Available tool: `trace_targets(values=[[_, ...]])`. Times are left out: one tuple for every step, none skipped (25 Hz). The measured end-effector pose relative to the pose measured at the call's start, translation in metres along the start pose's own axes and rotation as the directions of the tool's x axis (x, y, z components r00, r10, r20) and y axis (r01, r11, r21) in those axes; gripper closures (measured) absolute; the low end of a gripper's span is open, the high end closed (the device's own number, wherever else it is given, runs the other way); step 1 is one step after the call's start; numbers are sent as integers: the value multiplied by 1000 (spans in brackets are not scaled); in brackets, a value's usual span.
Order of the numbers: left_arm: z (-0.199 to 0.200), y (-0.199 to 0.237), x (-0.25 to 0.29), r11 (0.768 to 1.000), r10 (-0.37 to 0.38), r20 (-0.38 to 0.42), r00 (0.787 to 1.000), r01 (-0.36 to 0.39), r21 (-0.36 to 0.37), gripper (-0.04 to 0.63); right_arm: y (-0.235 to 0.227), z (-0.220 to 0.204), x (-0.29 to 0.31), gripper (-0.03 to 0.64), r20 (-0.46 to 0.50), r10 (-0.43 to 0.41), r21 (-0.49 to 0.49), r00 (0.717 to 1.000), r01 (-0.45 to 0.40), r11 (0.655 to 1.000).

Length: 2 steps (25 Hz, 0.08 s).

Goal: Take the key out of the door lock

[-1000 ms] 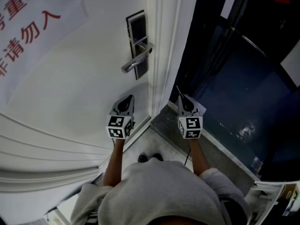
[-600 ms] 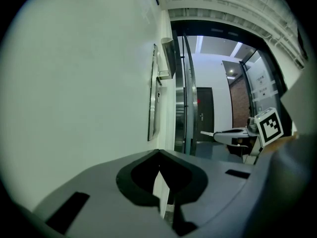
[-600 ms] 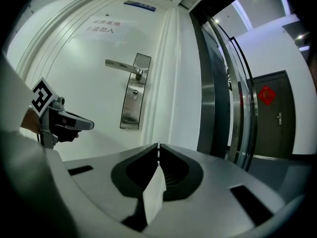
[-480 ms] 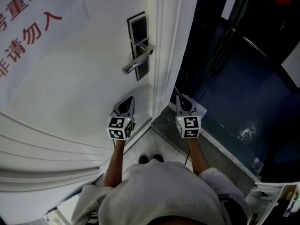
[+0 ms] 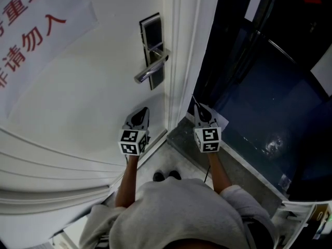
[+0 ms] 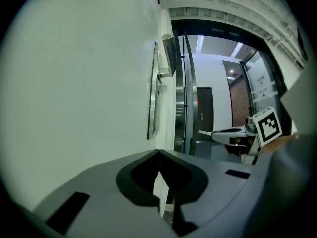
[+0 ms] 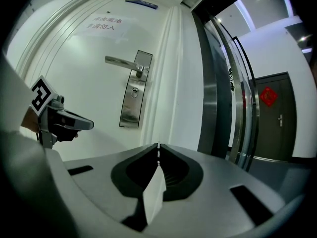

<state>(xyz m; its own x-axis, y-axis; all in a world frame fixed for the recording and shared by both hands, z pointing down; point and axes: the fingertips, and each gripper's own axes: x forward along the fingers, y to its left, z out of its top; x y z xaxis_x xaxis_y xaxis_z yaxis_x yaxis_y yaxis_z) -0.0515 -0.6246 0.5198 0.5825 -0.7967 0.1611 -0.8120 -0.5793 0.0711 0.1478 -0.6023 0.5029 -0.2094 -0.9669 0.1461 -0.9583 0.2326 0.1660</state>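
Hardly a shift since a second ago: right gripper a touch nearer the door frame, jaws pinched on a thin sliver, seemingly the key. Left gripper closed, empty, beside the door. Beyond: lock plate, handle.

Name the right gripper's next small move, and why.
Probably lift the right gripper toward the keyhole under the door handle, opening its jaws. They are shut and empty, and the gripper hangs well below the lock plate.
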Motion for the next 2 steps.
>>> trace_targets(values=[[0,0,1,1000,-1,0,1000,1,-1,578,1,0,1,586,-2,2,-2,1000,-2,1000],[0,0,1,1000,-2,0,1000,2,-1,578,1,-1,1,586,-3,3,-5,1000,-3,1000]])
